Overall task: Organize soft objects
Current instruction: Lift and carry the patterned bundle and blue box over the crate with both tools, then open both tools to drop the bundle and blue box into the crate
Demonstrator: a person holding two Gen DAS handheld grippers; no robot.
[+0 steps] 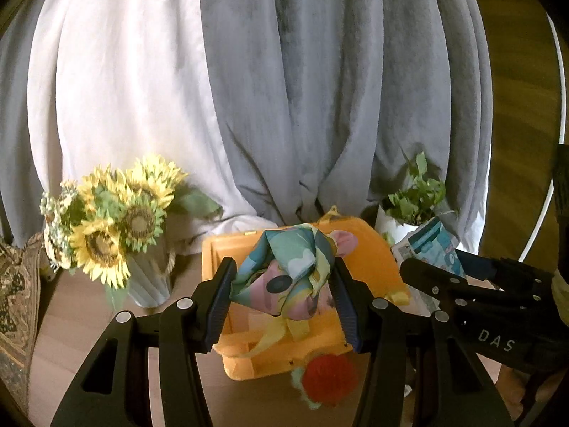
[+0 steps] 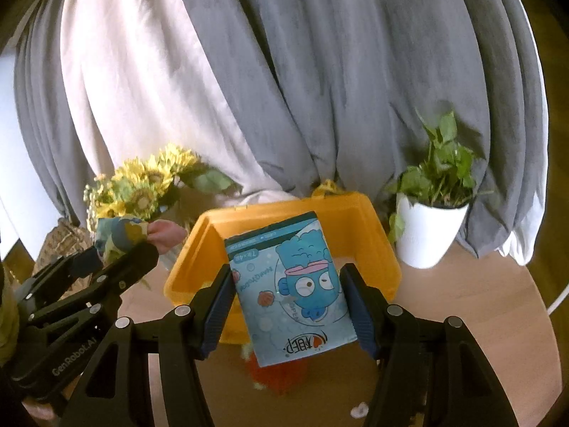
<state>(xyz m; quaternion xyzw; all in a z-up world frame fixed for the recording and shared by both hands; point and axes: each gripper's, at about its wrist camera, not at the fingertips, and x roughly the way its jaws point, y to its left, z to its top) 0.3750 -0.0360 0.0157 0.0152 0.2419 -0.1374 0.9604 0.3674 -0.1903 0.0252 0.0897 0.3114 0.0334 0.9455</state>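
Setting: a round wooden table (image 2: 462,302) backed by grey and white curtains (image 1: 302,89); a vase of artificial sunflowers (image 1: 117,220) stands ahead and to the left of the left gripper, and a potted green plant in a white pot (image 2: 428,227) ahead and to the right of the right one.
Bin: a yellow plastic storage box (image 2: 355,220), open on top, sits straight ahead of both grippers and below what they carry.
Left gripper: the left gripper (image 1: 281,284) is closed partway around a bunched patterned cloth (image 1: 284,274) in teal, pink and yellow, both pads pressing its sides; the bundle hangs over the box.
Right gripper: the right gripper (image 2: 288,302) clamps a blue tissue pack (image 2: 291,288) printed with a cartoon fish, pinched by its two long edges and tilted, its far end over the box opening.
Loose item: a red pompom-like soft thing (image 1: 330,373) lies on the table beneath the grippers, touching or just beside the near wall of the box.
Handling, cloth: light and limp; tails dangle below the pads, so a grip through the thick middle looks safest.
Handling, pack: light, squashy, with a slick film wrapper; a firm squeeze across the width should keep it from sliding.
Stage: judged mid-task, both items ready to drop in.
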